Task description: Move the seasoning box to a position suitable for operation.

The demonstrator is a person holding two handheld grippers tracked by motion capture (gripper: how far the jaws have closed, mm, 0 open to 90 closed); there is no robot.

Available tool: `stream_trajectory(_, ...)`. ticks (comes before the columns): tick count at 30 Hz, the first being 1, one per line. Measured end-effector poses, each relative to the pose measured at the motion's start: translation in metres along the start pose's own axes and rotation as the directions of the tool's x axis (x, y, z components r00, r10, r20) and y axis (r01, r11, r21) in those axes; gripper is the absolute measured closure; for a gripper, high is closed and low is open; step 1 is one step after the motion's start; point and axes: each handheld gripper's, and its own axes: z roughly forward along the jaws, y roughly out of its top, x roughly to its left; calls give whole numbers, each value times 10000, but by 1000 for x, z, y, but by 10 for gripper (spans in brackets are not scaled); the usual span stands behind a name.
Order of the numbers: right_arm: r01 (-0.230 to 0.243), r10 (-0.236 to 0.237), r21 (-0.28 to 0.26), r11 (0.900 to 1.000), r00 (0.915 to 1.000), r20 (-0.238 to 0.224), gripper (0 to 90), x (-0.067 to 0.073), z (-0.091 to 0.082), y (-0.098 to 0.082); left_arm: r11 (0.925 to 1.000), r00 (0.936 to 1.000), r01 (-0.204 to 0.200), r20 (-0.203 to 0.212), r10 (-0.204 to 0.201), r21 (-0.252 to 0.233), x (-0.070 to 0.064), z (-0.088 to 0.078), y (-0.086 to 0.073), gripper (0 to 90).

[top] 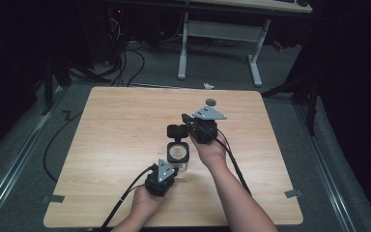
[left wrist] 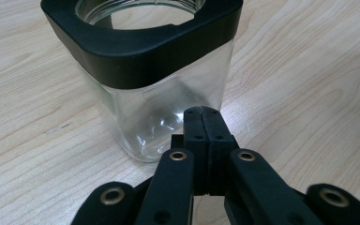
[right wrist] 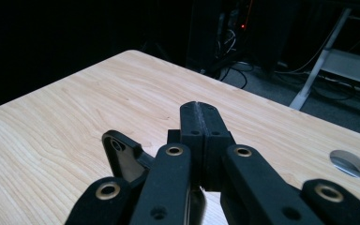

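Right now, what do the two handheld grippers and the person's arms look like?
Both the left gripper and right gripper are black, each topped with a grey three-cornered plate and trailing a black cable. Their jaws are black linkages with brass-coloured pivots. The forearms are bare, with no sleeves in sight.

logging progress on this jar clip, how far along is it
Done: the square clear glass jar with a black collar stands open, mouth uncovered. In hand: the right claw is shut and appears to carry the black square lid just beyond the jar. The left claw is shut, tip by the jar's base, not gripping it. Left: putting the lid down or back on; I cannot tell which.
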Motion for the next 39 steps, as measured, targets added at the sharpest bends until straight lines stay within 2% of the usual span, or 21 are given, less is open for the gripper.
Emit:
stream_trajectory(3, 5, -5, 111, 9999, 10000, -63, 900, 1, 5, -3, 10000, 10000, -17, 15, 17, 1, 0, 0, -1, 900)
stream_trajectory(12, 38, -37, 130, 9999, 9999, -102, 900, 3, 3, -4, 10000, 10000, 64, 45, -64, -38, -1, 0, -1, 900)
stream_trajectory(28, 76, -72, 164, 9998, 9997, -221, 900, 10, -9, -18, 10000, 10000, 62, 35, -62, -76, -1, 1, -1, 900)
stream_trajectory(34, 165, -155, 237, 9996, 9991, -391, 900, 20, -17, -31, 10000, 10000, 24, 13, -24, -76, -1, 1, -2, 900)
stream_trajectory(39, 147, -122, 454, 9989, 9984, -552, 900, 28, -24, -55, 9999, 10000, 59, 10, -59, -91, -1, 1, -1, 900)
